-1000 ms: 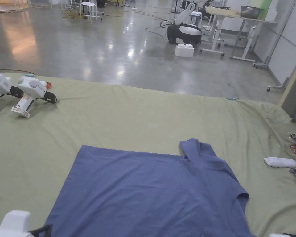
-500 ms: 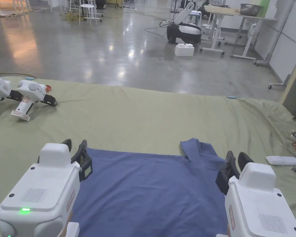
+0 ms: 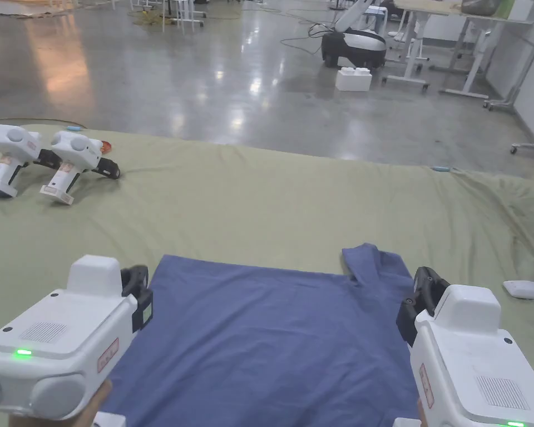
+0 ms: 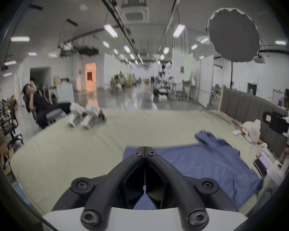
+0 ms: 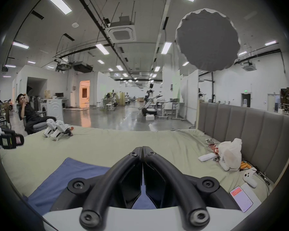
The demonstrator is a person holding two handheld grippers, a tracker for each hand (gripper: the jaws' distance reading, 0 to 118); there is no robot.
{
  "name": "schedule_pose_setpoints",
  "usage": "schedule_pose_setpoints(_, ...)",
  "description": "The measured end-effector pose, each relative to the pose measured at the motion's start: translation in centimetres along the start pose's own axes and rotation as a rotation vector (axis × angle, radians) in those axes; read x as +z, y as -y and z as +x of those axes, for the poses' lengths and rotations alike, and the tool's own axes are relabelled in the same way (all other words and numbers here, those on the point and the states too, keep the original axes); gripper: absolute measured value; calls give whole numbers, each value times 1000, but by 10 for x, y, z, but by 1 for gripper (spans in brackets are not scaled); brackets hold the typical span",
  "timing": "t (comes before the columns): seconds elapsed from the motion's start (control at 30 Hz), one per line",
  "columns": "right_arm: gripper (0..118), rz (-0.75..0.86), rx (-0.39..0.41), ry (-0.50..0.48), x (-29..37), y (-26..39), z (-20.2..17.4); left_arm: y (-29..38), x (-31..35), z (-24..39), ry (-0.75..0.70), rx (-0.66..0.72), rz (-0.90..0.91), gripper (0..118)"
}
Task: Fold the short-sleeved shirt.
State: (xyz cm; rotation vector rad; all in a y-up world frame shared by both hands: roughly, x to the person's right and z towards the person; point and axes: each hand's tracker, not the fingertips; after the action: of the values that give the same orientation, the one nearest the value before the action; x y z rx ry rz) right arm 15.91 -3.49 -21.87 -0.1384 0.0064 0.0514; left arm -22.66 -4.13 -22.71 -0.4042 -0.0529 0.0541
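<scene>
A: Where is the blue short-sleeved cotton shirt [image 3: 271, 339] found?

B: It is spread flat on the pale green bed sheet [image 3: 271, 205], with one sleeve [image 3: 371, 264] folded up at the far right corner. The left claw [image 3: 138, 278] is held over the far left corner, the right claw [image 3: 424, 289] near the sleeve. In both gripper views the jaws are seen pressed together, with nothing between them.

A: How will the cloth probably handle?

B: It is judged light, soft and limp (small wrinkles are seen), so it will sag when lifted. The far hem corner and the shoulder seam should be pinched, where the fabric is doubled.
</scene>
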Motion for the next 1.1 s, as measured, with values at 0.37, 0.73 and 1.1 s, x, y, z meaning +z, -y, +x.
schedule_pose_setpoints(0.37, 0, -136, 48, -62, -8, 38, -11, 99, 9, -88, -49, 142, -515, 7)
schedule_pose_setpoints(0.73, 0, -226, 41, -32, -9, 58, 1, 160, -16, -96, -111, 175, -691, 63)
schedule_pose_setpoints(1.1, 2, -335, 22, 18, 12, 76, 36, 155, -21, -58, -110, 57, -678, 4)
